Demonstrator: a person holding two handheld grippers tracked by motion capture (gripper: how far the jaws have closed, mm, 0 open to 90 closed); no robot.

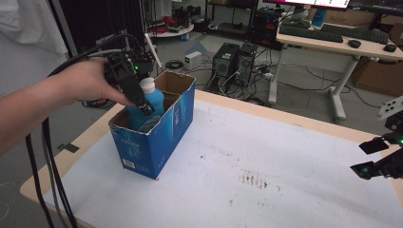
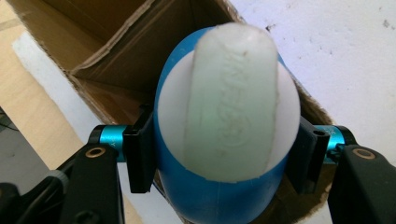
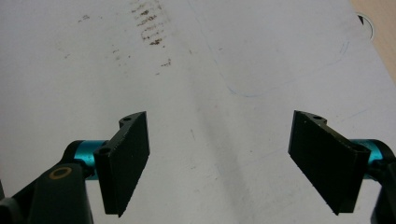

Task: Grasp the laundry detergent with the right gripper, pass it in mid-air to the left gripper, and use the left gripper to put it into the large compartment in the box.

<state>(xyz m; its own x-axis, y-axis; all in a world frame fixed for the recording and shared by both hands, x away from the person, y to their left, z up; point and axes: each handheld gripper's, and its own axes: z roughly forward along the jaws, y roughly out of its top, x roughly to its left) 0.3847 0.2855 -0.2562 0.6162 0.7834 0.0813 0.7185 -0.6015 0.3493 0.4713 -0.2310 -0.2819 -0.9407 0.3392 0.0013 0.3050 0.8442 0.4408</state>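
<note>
- Clamped on a blue bottle [image 2: 219,196], the left gripper [image 2: 224,158] presses one black jaw against each side of the body, just under the bottle's white cap [image 2: 231,93].
- Seen from the high view, that left gripper [image 1: 142,102] and the hand [image 1: 85,80] holding it keep the bottle [image 1: 154,100] upright, partly down inside an open blue cardboard box [image 1: 161,137] at the table's left end.
- Box walls hide the bottle's lower part; whether it touches the box floor cannot be told.
- Raised lettering on the cap is too blurred to read.
- Well apart at the right edge, the right gripper [image 3: 218,161] hangs released, jaws wide, over the white table cover [image 3: 196,70], near brown stains [image 3: 147,25]; it is cut off in the high view [image 1: 380,161].
</note>
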